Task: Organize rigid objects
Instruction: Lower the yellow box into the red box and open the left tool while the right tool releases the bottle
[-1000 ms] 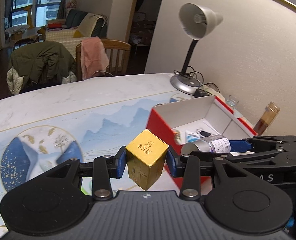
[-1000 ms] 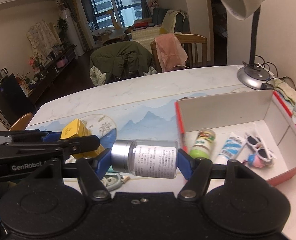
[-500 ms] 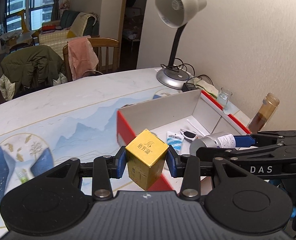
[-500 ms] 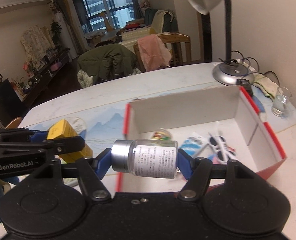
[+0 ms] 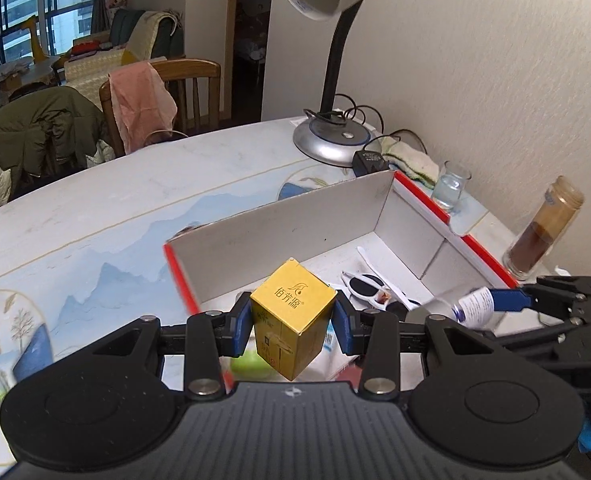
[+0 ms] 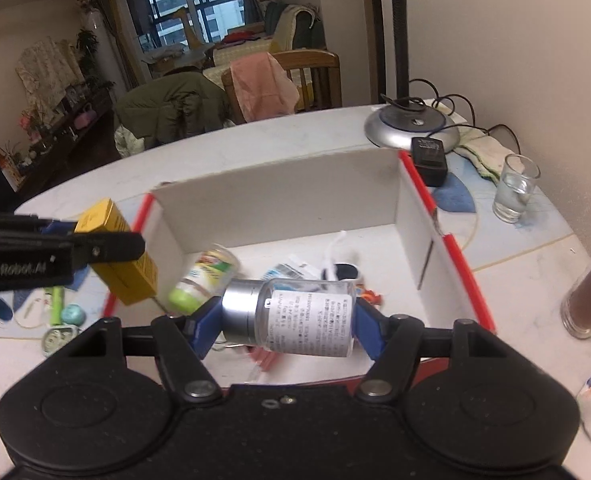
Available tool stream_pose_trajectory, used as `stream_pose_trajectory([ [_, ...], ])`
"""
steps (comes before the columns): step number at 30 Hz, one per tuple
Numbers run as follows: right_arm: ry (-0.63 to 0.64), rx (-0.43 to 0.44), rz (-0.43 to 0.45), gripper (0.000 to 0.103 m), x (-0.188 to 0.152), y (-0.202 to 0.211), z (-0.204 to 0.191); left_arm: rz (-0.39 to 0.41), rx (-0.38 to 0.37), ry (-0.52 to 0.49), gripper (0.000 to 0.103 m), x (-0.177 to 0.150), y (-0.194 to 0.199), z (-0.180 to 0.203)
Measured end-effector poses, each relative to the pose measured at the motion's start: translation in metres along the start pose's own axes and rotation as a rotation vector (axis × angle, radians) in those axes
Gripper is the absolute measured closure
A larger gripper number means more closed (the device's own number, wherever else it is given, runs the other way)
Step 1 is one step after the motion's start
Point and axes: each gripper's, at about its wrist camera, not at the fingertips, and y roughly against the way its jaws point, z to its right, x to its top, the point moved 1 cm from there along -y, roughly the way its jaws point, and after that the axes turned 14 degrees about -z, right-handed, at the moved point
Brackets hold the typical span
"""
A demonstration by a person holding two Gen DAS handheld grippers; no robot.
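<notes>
My left gripper (image 5: 292, 330) is shut on a small yellow carton (image 5: 291, 322) and holds it above the near left corner of the red-edged white box (image 5: 295, 224). In the right wrist view that yellow carton (image 6: 115, 256) hangs at the box's left wall (image 6: 167, 232). A clear jar with a silver cap and white label (image 6: 291, 316) lies sideways between the blue pads of my right gripper (image 6: 283, 320), which is shut on it over the box's near side. Inside the box lie white sunglasses (image 5: 369, 288), a green-capped bottle (image 6: 203, 276) and a small tube.
A desk lamp base (image 6: 409, 128) with a black adapter (image 6: 429, 156) stands behind the box. To its right are a water glass (image 6: 515, 188) and a tall brown jar (image 6: 589, 296). Small green items (image 6: 65, 314) lie on the table left of the box. Chairs stand beyond the far edge.
Both grippers have moved right and slightly down with their loads. The box has come from the right side of each view to directly under the carton and the jar.
</notes>
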Motion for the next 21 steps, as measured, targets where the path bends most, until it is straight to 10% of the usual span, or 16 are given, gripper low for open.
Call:
stream_pose_trajectory([
  [21,0.184,-0.013,-0.091,0.035,0.014,-0.047,0.003,-0.151,0.048,-0.038,0.063,0.047,-0.097,0.027],
])
